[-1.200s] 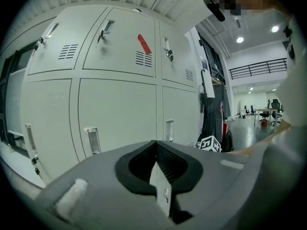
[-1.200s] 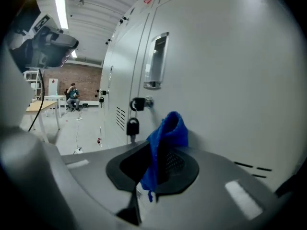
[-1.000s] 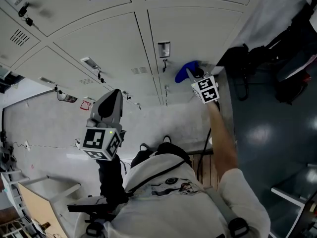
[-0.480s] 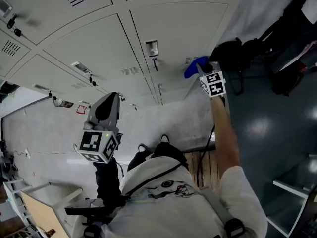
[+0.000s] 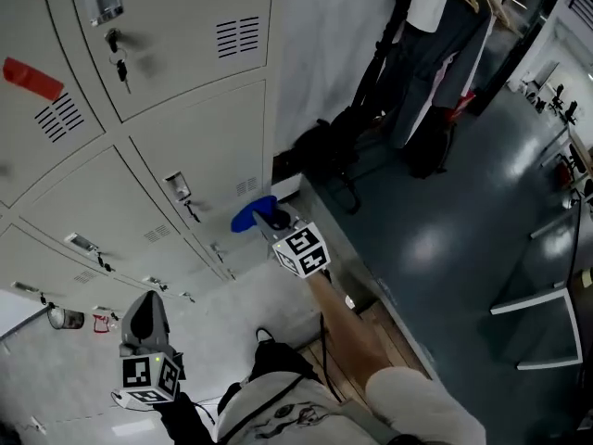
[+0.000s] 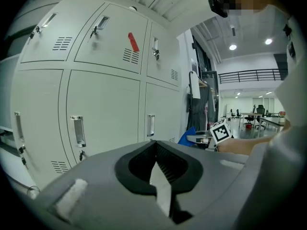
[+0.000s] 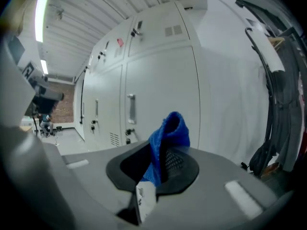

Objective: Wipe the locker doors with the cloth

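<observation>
1. Now the head view has swung round since a second ago, taking in more locker doors [image 5: 199, 146] and the grey floor [image 5: 445, 230]. The right tool [image 5: 270, 219] sits lower in frame, by the vent [image 5: 246, 187] of the end door [image 5: 218, 123].
2. That tool pinches the cloth [image 5: 248, 218], blue and bunched. Wiping seems to have reached the last column, though whether the cloth touches the door cannot be told.
3. Only the right gripper view shows the cloth standing upright between jaws pressed onto it, the door ahead.
4. Only the left gripper view shows the left tool [image 6: 158, 174] pressed together on nothing, held back from the lockers, with a red tag [image 6: 133, 42] on an upper door.
</observation>
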Available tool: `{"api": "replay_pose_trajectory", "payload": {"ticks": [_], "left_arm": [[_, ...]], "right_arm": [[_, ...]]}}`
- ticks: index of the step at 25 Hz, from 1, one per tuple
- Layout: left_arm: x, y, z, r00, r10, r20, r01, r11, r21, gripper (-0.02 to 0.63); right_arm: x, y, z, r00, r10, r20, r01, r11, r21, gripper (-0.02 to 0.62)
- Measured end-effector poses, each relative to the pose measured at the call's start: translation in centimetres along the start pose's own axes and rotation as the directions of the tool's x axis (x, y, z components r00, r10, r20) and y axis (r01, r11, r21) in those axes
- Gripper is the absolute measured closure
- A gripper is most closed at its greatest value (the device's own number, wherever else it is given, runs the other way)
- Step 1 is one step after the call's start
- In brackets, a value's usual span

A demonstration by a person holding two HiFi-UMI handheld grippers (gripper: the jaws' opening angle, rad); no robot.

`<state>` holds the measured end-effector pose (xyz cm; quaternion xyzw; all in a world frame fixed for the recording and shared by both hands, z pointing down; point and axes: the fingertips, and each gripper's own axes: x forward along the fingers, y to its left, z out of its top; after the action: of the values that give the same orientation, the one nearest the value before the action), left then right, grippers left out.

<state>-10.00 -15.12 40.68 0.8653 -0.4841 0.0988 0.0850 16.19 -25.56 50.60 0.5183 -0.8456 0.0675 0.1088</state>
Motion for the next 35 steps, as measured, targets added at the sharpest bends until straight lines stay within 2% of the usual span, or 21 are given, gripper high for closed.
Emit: {"api": "replay_pose_trajectory", "payload": {"ticks": [3, 7, 11, 16, 22, 29, 32, 35], "left_arm": [[-3.1, -1.0, -0.2, 0.999, -0.033, 0.027, 0.033, 0.999, 0.000, 0.607], [-9.9, -0.7, -1.7, 0.998, -0.031, 0.057, 0.032, 0.999, -0.017, 0.607], [-18.1, -0.1, -4.8, 0.998, -0.013, 0.054, 0.016, 0.998, -0.053, 0.607], [-26.2, -0.6, -7.8, 0.998, -0.002, 0.062, 0.008, 0.996, -0.086, 0.607], [-31.1, -5.2, -8.4, 0.998, -0.019, 0.059, 0.023, 0.997, -0.077, 0.607], [-36.1, -10.7, -9.1, 0.995, 0.075, 0.067, -0.070, 0.995, -0.072, 0.607], [-37.6, -12.9, -9.2, 0.993, 0.091, 0.071, -0.087, 0.994, -0.062, 0.607], [-39.2, -13.8, -8.8, 0.990, 0.109, 0.089, -0.105, 0.993, -0.055, 0.607]], "right_arm": [[-4.6, 5.7, 2.8, 0.996, 0.024, 0.087, -0.029, 0.998, 0.048, 0.558], [-10.1, 14.8, 4.5, 0.986, 0.057, 0.155, -0.074, 0.992, 0.106, 0.558], [-15.0, 23.7, 4.0, 0.981, 0.089, 0.170, -0.112, 0.985, 0.128, 0.558], [-19.9, 32.3, 2.6, 0.977, 0.146, 0.157, -0.166, 0.979, 0.121, 0.557], [-26.1, 36.1, 3.4, 0.971, 0.168, 0.172, -0.185, 0.979, 0.087, 0.557], [-33.0, 37.7, 3.1, 0.956, 0.202, 0.212, -0.223, 0.972, 0.076, 0.558], [-35.9, 38.5, 3.0, 0.953, 0.197, 0.230, -0.212, 0.976, 0.044, 0.560], [-37.9, 38.9, 3.4, 0.949, 0.183, 0.257, -0.203, 0.978, 0.051, 0.560]]}}
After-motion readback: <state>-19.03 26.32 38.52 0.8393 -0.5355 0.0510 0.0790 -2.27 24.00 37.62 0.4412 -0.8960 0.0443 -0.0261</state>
